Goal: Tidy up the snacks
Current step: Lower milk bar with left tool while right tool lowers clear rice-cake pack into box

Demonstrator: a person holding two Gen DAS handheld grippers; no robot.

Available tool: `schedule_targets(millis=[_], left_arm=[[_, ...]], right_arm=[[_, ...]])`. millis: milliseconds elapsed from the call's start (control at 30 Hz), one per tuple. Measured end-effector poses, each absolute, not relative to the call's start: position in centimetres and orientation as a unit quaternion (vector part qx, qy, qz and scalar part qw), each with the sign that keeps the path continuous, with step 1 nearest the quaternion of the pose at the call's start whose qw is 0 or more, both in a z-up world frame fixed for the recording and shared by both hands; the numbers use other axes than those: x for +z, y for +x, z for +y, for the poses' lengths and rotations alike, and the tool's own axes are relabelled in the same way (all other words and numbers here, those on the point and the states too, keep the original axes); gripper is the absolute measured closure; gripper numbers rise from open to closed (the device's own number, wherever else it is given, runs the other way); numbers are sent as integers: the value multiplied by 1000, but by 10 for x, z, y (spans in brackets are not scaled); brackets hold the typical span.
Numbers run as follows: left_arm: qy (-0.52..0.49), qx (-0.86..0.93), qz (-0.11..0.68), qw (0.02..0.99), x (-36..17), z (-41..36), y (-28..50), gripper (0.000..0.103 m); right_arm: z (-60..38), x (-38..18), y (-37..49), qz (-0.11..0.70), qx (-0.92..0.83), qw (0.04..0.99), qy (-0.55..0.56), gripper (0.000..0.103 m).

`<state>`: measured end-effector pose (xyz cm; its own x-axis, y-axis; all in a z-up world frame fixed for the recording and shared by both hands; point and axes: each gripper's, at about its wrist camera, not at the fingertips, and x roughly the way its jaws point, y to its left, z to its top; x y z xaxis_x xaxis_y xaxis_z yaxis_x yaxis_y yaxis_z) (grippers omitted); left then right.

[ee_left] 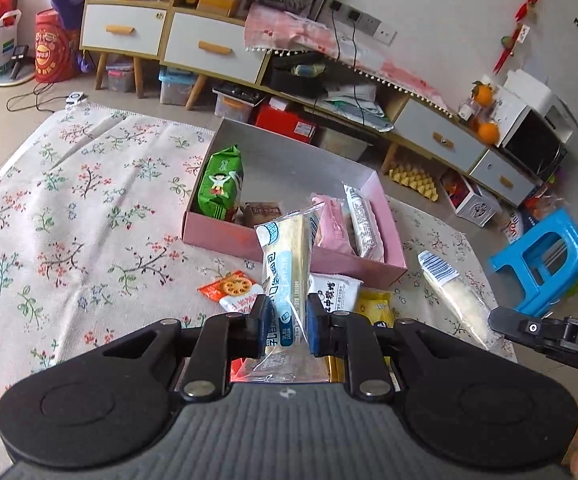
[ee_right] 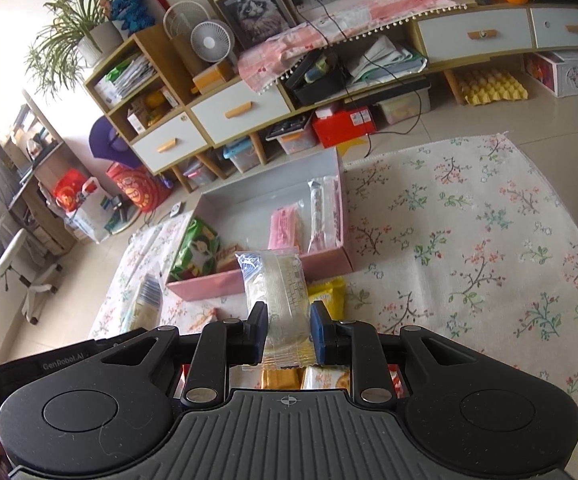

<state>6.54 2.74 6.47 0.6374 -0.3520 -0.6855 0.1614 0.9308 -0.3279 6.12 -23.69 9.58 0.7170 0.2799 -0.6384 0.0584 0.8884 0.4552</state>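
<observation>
Both claws are loaded. Left claw [ee_left: 284, 322] is clamped on a long bread pack [ee_left: 287, 270], held upright w/ its top end over the near wall of the pink box [ee_left: 225, 240], prob. so it can go in lengthwise. Right claw [ee_right: 289, 330] is pinched on a clear-wrapped bread pack [ee_right: 275, 292], also lifted, just short of the box's near wall [ee_right: 209, 284].

Box sits mid-bench on the floral cloth [ee_left: 69, 200]. Inside: green pack [ee_left: 221, 184] at the left end, pink pack [ee_left: 333, 220] and a white stick pack [ee_left: 363, 216] at the right, leaving the middle free. Orange biscuit pack [ee_left: 231, 288] and yellow pack [ee_left: 377, 306] lie loose near the box's front edge, not yet sorted.
</observation>
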Motion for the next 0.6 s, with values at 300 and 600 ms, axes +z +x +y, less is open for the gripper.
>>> schedule_targets(millis=[300,600], left_arm=[[-107,-129,391,905,65,22,101,86],[-117,-119,392,905,60,22,128,86]], right_arm=[[-238,100,89,367,51,904,214,81],[-233,90,125,380,47,900,206,81]])
